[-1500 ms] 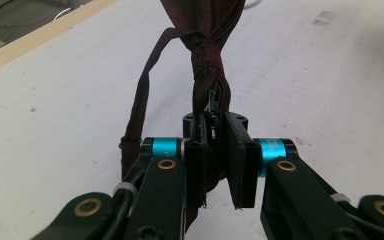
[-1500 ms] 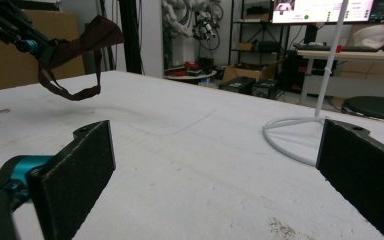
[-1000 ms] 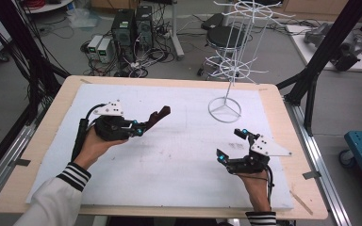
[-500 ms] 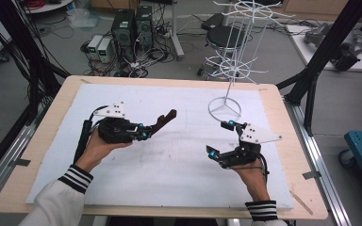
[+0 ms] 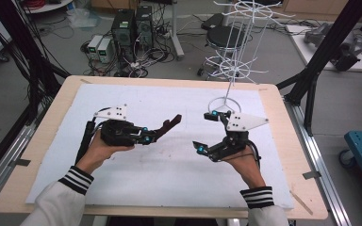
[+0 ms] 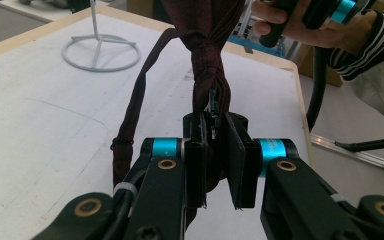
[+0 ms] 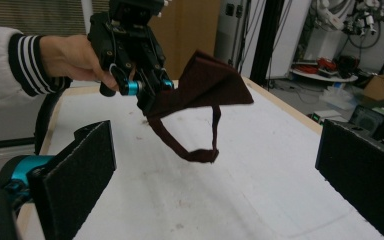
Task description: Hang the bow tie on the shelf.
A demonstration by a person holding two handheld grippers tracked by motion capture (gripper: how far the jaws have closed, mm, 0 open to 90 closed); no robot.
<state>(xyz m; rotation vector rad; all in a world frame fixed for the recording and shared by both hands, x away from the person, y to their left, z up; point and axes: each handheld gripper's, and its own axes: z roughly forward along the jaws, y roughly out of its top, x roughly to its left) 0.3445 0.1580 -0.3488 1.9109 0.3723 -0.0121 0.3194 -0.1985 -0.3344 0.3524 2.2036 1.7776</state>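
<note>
— One dark maroon cloth bow tie [image 5: 168, 126] is listed; where is it kept?
— It is held above the white table mat [image 5: 122, 188], pinched in the left gripper [image 5: 147, 137]. The right gripper [image 5: 207, 132] is noted spread, nothing grasped.
</note>
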